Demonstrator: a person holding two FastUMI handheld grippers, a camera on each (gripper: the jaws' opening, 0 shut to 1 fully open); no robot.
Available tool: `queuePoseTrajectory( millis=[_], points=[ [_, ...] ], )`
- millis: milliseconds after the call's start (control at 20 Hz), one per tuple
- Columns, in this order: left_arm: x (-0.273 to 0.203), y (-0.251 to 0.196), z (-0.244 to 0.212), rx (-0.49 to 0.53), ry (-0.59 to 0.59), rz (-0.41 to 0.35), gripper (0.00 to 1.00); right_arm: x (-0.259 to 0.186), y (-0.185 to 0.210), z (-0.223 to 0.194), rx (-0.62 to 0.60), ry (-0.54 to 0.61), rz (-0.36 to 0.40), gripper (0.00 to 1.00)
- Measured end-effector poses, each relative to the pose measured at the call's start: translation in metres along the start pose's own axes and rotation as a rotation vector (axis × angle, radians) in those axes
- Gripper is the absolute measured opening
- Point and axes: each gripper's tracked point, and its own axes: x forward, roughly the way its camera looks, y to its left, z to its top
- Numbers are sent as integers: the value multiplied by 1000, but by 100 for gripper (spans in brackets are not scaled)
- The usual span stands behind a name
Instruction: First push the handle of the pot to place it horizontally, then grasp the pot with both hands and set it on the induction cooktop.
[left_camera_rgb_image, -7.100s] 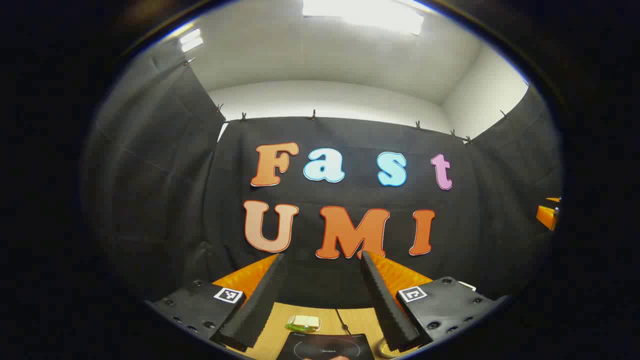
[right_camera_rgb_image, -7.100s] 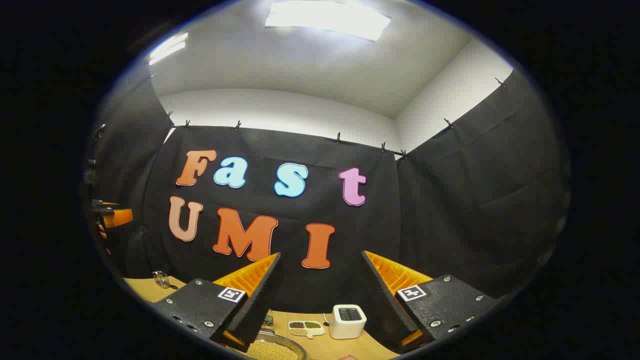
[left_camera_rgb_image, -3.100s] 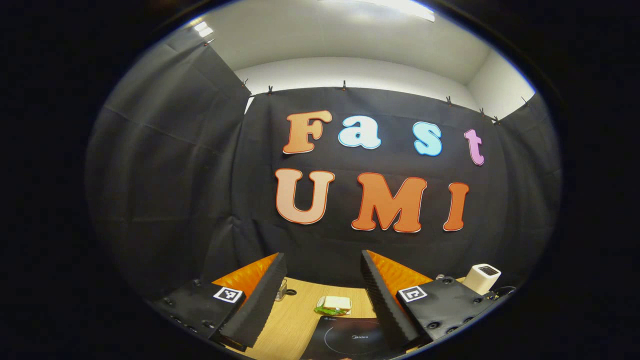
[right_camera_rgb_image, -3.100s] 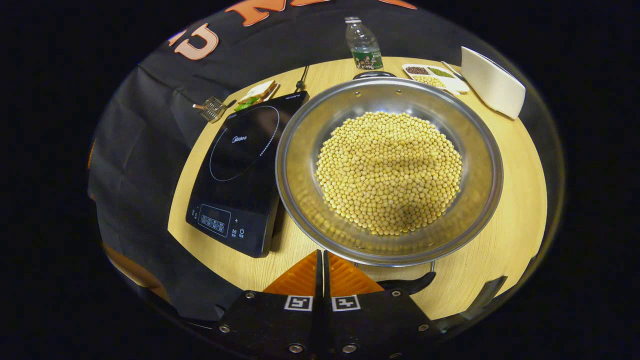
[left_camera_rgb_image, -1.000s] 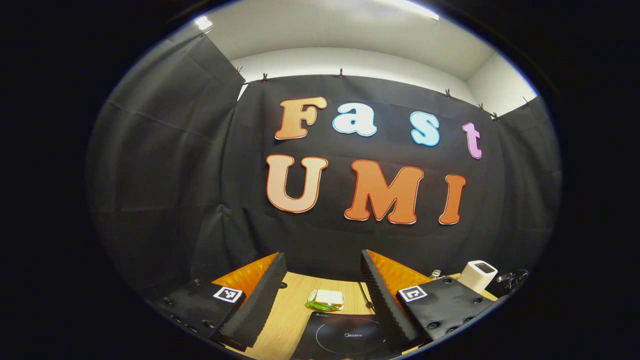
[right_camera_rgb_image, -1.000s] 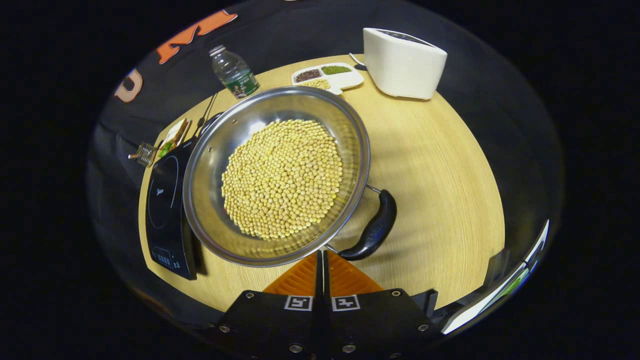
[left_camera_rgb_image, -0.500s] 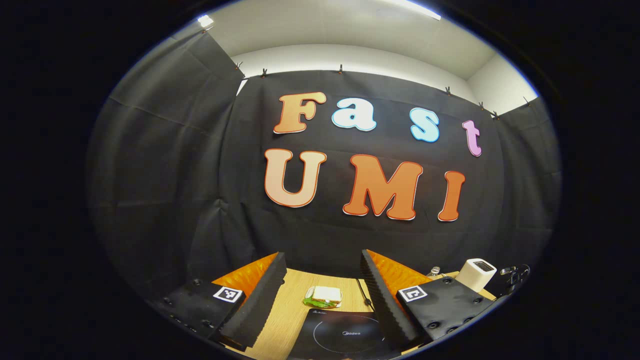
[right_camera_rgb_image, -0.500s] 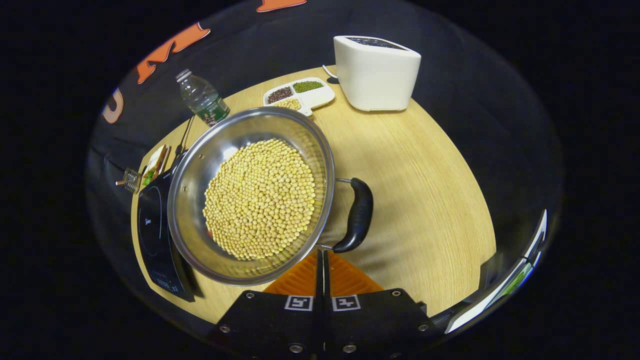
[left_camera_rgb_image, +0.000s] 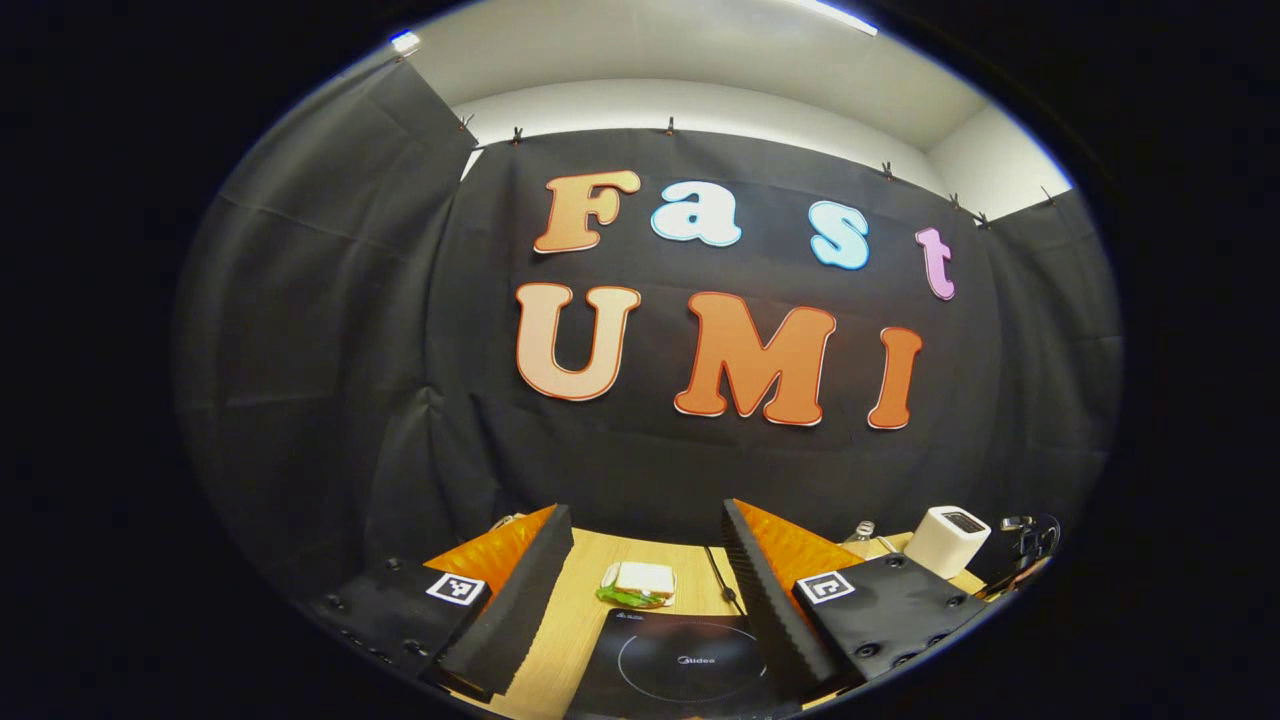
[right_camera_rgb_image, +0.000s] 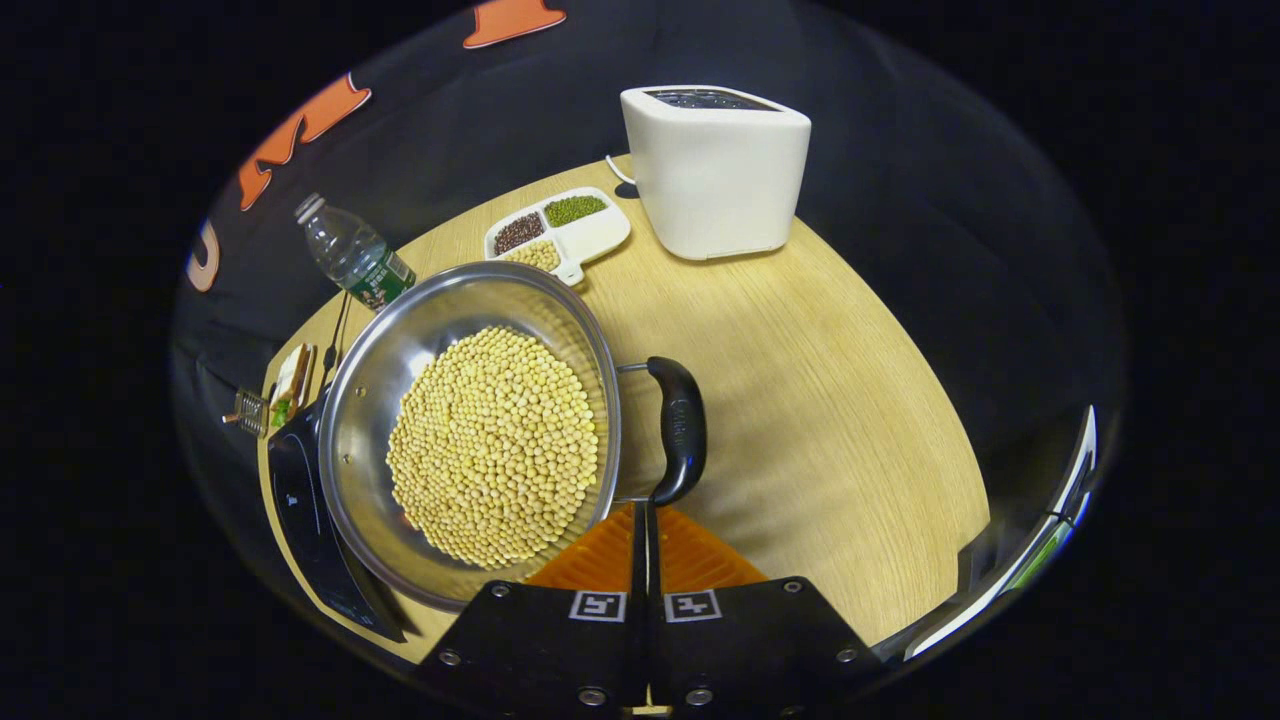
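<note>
Nudging the pot (right_camera_rgb_image: 470, 440) handle (right_camera_rgb_image: 680, 430) w/ the clenched right gripper (right_camera_rgb_image: 642, 515) beside the cooktop (right_camera_rgb_image: 300, 520), left gripper (left_camera_rgb_image: 640, 590) hanging released above it, and risking the tips slipping off & spilling beans (right_camera_rgb_image: 490, 445).

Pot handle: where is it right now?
Right gripper view: the pot handle sticks out on the right side of the pot, over the wooden table, just ahead of the shut right hand-held gripper.
</note>
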Motion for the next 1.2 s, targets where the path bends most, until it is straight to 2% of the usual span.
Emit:
queuePoseTrajectory(
  millis=[250,300,350,650,1050,1200],
  points=[
    [4,-18,-15,29,33,-41,97,9,0,15,8,-17,-16,0],
    [4,-23,-18,37,37,-52,98,11,0,19,12,-20,-16,4],
    [5,-27,-20,46,40,-60,97,14,0,23,17,-23,-14,0],
    [4,-38,-34,106,73,-87,97,25,2,43,39,-29,-1,0],
    [7,-60,-72,99,149,-128,98,25,1,56,34,-64,5,0],
    [14,-81,-99,82,217,-162,98,13,-5,73,43,-137,9,0]
  ],
)
